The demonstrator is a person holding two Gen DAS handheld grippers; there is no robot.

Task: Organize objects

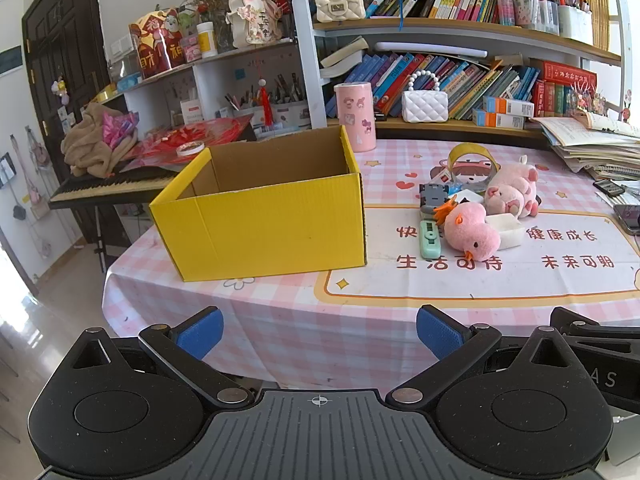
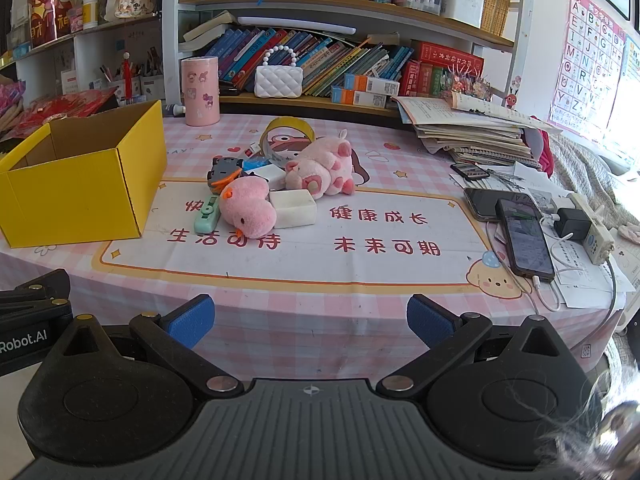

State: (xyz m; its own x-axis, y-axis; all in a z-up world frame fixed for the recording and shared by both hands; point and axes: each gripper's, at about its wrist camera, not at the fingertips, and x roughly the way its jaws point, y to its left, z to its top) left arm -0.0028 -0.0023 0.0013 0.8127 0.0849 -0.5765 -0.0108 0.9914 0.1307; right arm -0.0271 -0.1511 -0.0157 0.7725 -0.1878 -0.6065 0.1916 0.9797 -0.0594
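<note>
left gripper [image 1: 319,334] and right gripper [image 2: 311,322] hover at the near table edge, jaws spread wide, grasping nothing. an open yellow box [image 1: 264,216] stands on the checked tablecloth [image 2: 360,320]. just right of it lies a touching cluster: pink duck [image 2: 248,210], pink pig [image 2: 324,166], white block [image 2: 293,209], green tape dispenser [image 2: 207,214], tape roll [image 2: 290,130].

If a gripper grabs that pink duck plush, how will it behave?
The pink duck plush looks soft, so it will likely squash between the pads and feel light. Its fuzzy surface should grip well. It lies against the white box, which may shift.
</note>
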